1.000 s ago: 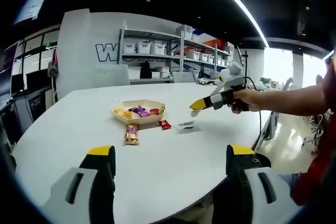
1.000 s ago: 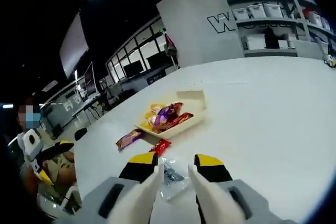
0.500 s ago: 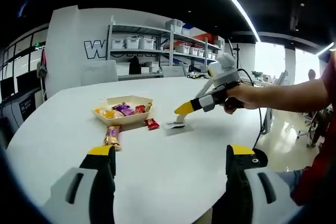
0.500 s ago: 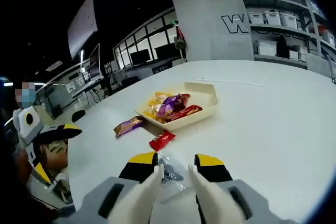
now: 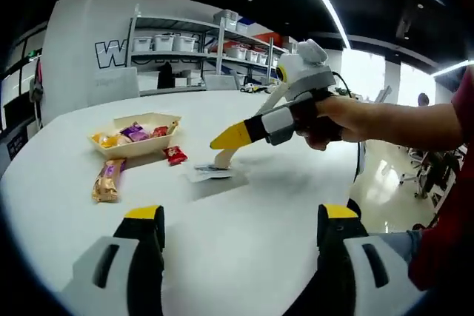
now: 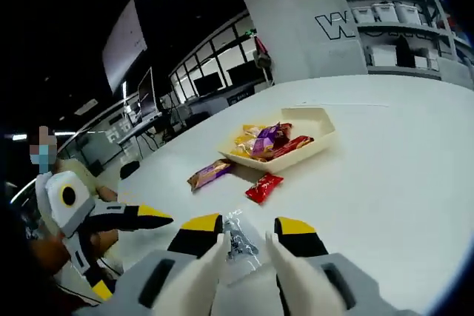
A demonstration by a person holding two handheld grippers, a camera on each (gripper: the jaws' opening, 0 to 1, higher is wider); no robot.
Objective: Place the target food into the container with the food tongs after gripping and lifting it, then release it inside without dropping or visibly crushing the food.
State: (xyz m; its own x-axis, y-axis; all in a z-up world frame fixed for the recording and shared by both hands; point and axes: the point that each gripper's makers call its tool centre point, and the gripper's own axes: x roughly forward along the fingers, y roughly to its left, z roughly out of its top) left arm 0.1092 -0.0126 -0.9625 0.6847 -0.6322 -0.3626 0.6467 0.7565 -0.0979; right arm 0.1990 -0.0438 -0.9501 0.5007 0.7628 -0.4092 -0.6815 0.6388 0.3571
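- The target food, a clear packet (image 6: 238, 244) with a small dark item inside, lies flat on the white bench (image 6: 400, 190), between the tips of the right tool (image 6: 238, 236).
- In the left gripper view the same packet (image 5: 209, 173) sits under the white tong tips that the right tool carries, near the red snack (image 5: 175, 155).
- The right tool's jaws stand close on either side of the packet; whether they already pinch it I cannot tell.
- The left tool (image 5: 241, 216) hangs over the near bench with its jaws wide apart and nothing between them.
- I judge the packet light, thin and crinkly, with slick film likely to slide out of a loose pinch. The contents look small and may crack under hard pressure.
- The best hold is probably across the film beside the dark item, or lightly over its middle, with just enough squeeze to lift.
- The container (image 6: 315, 146), a shallow cream tray, stands further out on the bench, well apart from the packet.
- It holds several wrapped snacks in yellow, purple and red, bunched toward one end.
- A brown-wrapped bar (image 6: 209, 174) lies just outside the tray on the bench.
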